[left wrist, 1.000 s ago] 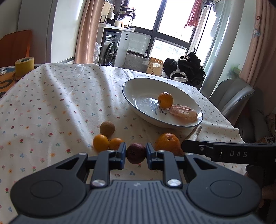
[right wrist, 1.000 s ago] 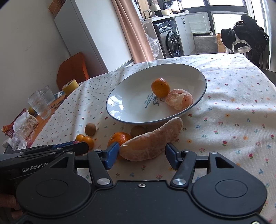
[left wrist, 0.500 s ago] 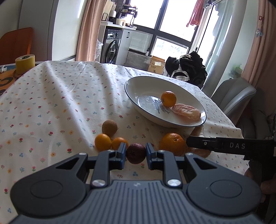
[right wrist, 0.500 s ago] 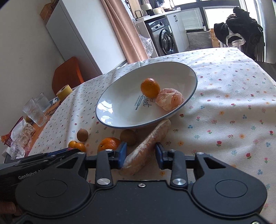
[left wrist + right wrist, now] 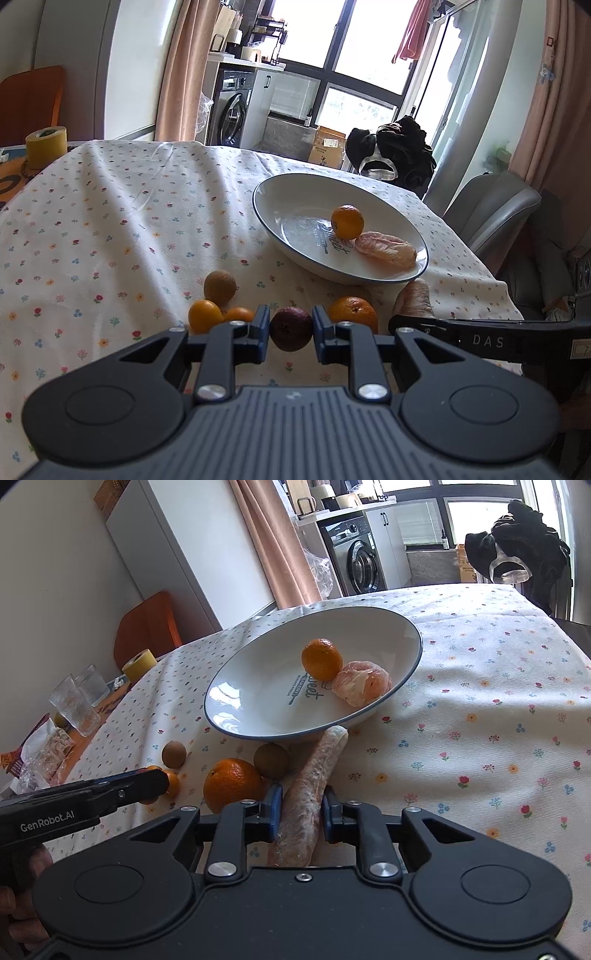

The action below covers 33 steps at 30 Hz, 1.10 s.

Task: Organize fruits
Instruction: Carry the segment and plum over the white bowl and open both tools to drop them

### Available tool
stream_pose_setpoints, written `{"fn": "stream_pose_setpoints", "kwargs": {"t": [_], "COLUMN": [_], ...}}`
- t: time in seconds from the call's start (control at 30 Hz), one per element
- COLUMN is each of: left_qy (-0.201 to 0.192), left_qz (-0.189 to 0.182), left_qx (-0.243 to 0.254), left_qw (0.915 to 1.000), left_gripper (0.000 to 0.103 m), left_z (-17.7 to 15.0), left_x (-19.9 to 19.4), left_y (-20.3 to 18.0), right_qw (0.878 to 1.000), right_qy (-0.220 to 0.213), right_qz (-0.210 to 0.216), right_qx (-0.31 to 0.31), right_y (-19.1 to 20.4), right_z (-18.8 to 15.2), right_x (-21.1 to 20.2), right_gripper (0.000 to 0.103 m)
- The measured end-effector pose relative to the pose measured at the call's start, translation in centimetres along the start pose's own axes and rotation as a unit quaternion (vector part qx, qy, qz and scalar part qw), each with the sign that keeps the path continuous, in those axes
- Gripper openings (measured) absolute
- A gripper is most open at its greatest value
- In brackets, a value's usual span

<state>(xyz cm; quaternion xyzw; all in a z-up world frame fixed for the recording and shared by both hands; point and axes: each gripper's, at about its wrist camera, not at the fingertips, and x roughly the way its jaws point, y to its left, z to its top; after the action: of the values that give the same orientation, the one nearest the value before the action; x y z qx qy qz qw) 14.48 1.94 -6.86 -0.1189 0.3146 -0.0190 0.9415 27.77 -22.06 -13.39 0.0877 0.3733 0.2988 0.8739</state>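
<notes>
Right gripper point(image 5: 298, 810) is clamping the peeled pomelo segment point(image 5: 314, 782), long axis pointing at the bowl point(image 5: 236, 731) ahead; left gripper point(image 5: 290, 328) is gripping, probably, a passion fruit point(image 5: 290, 328).

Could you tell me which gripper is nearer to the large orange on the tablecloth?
Hard to call. The left gripper, shut on the dark purple fruit, and the right gripper, shut on the peeled pomelo wedge, flank the large orange closely.
</notes>
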Motion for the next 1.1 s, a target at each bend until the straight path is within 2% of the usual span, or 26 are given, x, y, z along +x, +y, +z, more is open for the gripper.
{"fn": "stream_pose_setpoints", "kwargs": {"t": [0.33,0.57,1.1], "left_qy": [-0.008,-0.014,-0.013], "left_qz": [-0.010,-0.012,-0.010], "left_qx": [0.011,0.018,0.031], "left_qw": [0.9999,0.9997,0.9994], "left_gripper": [0.023,0.023,0.023], "left_z": [0.8,1.9,5.1], "left_x": [0.1,0.7,4.3], "left_y": [-1.4,-2.0,-3.0], "right_qw": [0.999,0.997,0.994], "right_qy": [-0.047,-0.074,-0.078], "right_qz": [0.013,0.024,0.019], "right_qx": [-0.009,-0.020,-0.076], "right_y": [-0.1,0.4,0.3], "right_z": [0.8,2.1,5.9], "right_x": [-3.2,-3.7,-1.2], "right_gripper": [0.017,0.017,0.017]}}
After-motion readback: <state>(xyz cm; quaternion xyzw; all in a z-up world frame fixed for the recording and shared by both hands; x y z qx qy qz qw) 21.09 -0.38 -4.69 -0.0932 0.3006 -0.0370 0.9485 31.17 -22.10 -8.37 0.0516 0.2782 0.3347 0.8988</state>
